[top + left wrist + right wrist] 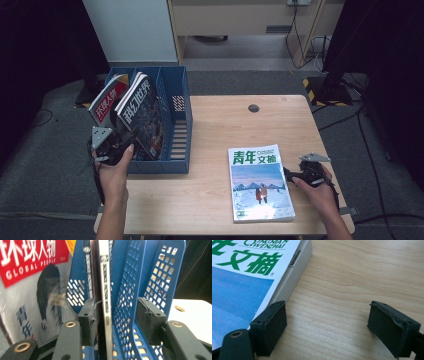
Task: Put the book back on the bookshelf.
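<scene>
Dark-covered magazine point(142, 112) upright, tilted, in blue rack's point(177, 125) middle slot.

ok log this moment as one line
left hand-held gripper: open around magazine spine in blue file rack | right hand-held gripper: open on table, beside green-titled magazine

1. Soft overhead light brightens the pale wooden table point(220, 125); the surrounding floor falls dark.
2. The red-covered glossy magazine point(30, 277) looks blurred and carries faint glare.
3. Shadows stay soft.
</scene>
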A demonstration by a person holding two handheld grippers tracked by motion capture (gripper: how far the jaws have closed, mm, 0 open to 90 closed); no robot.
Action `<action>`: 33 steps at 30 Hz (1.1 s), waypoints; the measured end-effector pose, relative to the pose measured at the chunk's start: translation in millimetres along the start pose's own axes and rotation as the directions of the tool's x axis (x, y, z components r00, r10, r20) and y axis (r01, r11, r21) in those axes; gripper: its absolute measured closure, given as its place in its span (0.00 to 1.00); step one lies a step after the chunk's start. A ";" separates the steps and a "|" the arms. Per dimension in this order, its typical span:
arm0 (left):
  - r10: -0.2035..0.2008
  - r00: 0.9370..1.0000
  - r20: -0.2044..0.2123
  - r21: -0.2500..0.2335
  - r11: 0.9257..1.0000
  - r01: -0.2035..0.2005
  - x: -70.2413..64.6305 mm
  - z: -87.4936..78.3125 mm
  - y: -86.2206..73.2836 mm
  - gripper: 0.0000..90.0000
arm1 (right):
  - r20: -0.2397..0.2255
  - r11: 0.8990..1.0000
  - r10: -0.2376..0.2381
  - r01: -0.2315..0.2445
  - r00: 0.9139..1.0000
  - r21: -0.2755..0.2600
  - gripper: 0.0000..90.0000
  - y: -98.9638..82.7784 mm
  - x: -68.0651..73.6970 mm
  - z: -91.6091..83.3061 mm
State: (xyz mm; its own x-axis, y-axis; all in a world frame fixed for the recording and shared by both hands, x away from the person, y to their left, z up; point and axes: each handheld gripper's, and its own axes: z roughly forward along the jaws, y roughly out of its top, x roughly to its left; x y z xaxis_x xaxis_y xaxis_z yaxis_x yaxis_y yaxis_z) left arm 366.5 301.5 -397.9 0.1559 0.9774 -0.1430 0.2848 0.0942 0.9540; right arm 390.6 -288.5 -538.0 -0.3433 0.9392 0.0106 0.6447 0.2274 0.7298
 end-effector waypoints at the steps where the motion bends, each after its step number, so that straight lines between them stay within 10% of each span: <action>1: 0.003 1.000 -0.003 0.004 1.000 -0.002 -0.3 -0.8 -1.3 0.57 | 0.002 1.000 0.001 -0.001 1.000 0.001 0.17 0.1 0.0 0.1; 14: 0.043 0.999 -0.008 0.034 0.999 -0.043 -10.2 -12.8 -10.2 0.56 | 0.002 1.000 -0.001 0.001 1.000 0.003 0.16 1.0 -0.8 1.2; 33: 0.107 0.987 0.120 0.122 0.985 -0.122 -47.8 6.6 -23.1 0.47 | 0.013 1.000 0.009 -0.009 1.000 0.004 0.13 1.0 -0.8 1.6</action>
State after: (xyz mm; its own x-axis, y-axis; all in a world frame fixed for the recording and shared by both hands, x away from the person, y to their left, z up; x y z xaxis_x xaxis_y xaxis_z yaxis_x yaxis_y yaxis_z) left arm 358.8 251.3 -414.8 0.2980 0.9519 -0.0707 0.3770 -0.0493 0.9249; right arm 392.6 -288.6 -538.4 -0.3287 0.9444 0.0088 0.6508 0.2198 0.7267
